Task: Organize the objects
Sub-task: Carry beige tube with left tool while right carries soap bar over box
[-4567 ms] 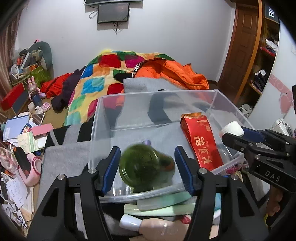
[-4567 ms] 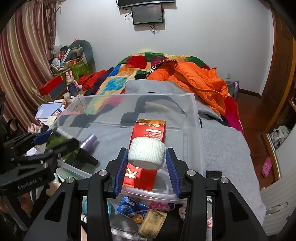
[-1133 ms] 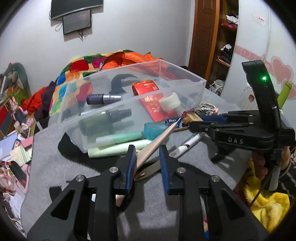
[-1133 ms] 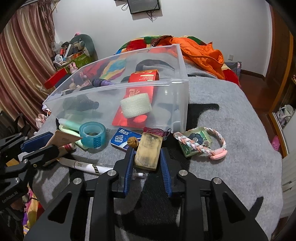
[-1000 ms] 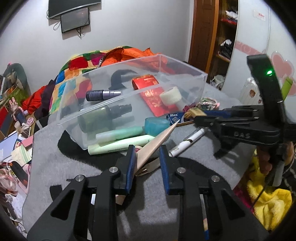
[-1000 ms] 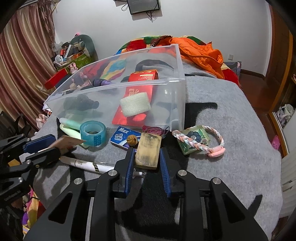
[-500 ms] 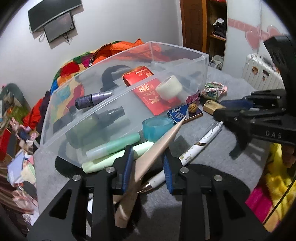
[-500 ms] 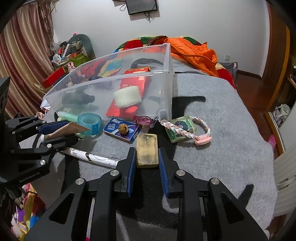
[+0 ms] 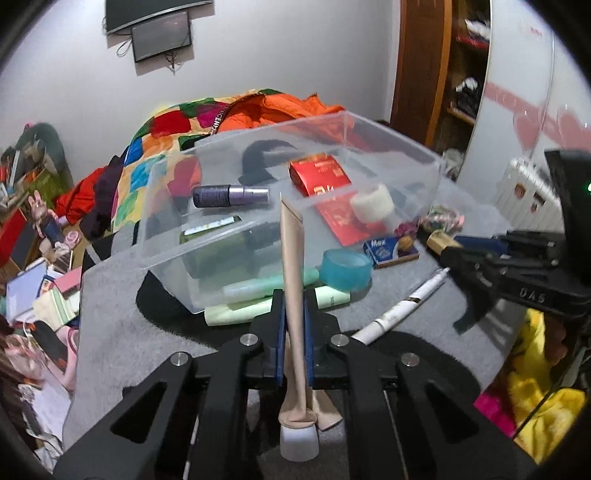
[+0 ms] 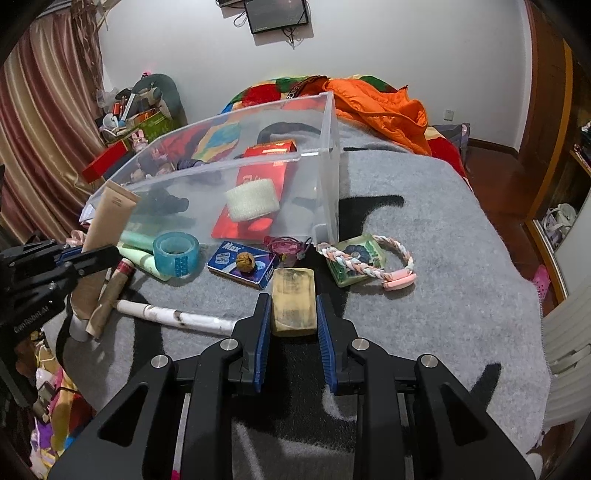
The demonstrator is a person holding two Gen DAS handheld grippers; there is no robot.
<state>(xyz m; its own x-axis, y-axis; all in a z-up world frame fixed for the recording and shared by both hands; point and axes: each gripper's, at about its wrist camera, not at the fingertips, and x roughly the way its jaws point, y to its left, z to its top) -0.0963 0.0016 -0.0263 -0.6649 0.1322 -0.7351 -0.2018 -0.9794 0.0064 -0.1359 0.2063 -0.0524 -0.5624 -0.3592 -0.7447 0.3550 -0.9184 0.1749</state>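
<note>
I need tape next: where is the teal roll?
In the right wrist view, the teal tape roll sits left of centre on the grey blanket, just outside the clear bin, beside the blue box.

Both cameras ride low behind their own fingers, looking forward over a grey felt blanket toward the white wall with a dark wall-mounted screen at 12 o'clock. The left wrist view sits close to a clear plastic storage bin, facing its long side, with the other black handheld gripper entering at 3 o'clock. The right wrist view stands a little further back, the bin at 11 o'clock and the other black handheld gripper at 9 o'clock. Both share the bin, a teal tape roll and a white pen-shaped stick.
</note>
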